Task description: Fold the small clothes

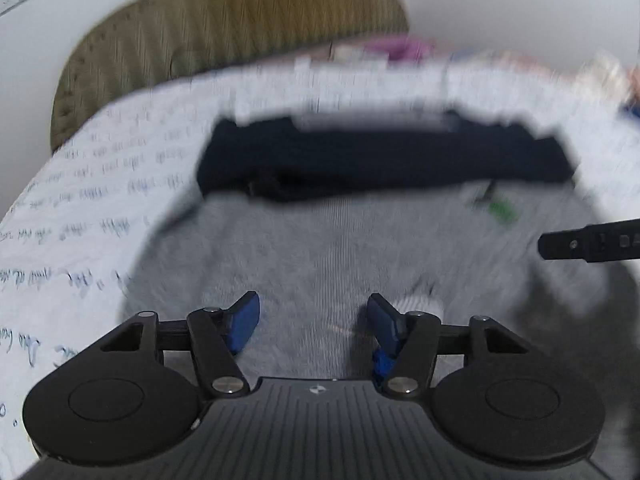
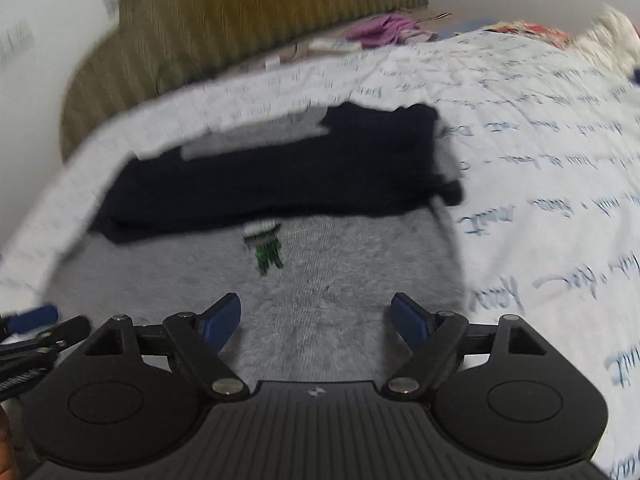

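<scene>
A small grey knit garment [image 1: 320, 240] lies on the bed, its dark navy part [image 1: 380, 156] folded across its far half. A small green label [image 1: 502, 210] sits near the fold. My left gripper [image 1: 313, 312] is open just above the grey cloth's near part, a white ribbed cuff [image 1: 420, 304] beside its right finger. In the right wrist view the same grey garment [image 2: 320, 280], navy part [image 2: 272, 176] and green label [image 2: 268, 254] show. My right gripper [image 2: 316, 314] is open and empty above the grey cloth. Both views are blurred.
The bed sheet [image 2: 540, 184] is white with blue handwriting print. An olive striped cushion [image 2: 240, 20] stands at the back. Purple and patterned clothes [image 2: 384, 26] lie at the far edge. The other gripper shows at the right edge [image 1: 592, 244] and at the left edge [image 2: 32, 332].
</scene>
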Available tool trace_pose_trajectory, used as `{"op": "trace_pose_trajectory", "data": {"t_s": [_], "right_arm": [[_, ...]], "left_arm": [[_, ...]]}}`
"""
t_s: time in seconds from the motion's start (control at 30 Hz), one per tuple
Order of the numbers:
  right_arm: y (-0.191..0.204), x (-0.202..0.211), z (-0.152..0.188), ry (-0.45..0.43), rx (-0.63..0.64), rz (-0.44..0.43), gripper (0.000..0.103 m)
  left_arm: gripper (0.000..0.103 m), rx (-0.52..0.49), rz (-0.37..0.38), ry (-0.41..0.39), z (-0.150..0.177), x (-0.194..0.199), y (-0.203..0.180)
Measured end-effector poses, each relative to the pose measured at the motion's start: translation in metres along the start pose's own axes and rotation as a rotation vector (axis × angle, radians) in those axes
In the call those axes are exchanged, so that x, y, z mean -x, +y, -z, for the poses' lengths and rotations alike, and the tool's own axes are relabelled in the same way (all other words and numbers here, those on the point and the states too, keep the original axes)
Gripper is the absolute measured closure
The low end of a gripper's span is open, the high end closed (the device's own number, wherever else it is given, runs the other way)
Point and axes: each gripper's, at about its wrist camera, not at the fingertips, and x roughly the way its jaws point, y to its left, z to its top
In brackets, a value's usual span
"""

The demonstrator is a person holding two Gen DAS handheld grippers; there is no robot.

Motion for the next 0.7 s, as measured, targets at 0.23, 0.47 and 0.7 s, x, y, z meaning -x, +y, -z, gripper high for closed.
{"op": "trace_pose_trajectory", "data": {"t_s": [0.23,0.47,0.7], "right_arm": [[0.016,0.008,0.045,-0.002,0.141,0.093,0.012],[0.017,0.034,0.075,-0.012,0.121,0.12,0.007],[0.023,0.047,0.092,-0.001,0.111,0.145,0.001]], "left_arm": [[0.022,0.103,0.017,0.003,0.026,0.016,0.018],[0.014,0.125,0.012,-0.006,0.051,0.041,0.019],[0.01,0.111,0.028,-0.006,0.07,0.057,0.018]]}}
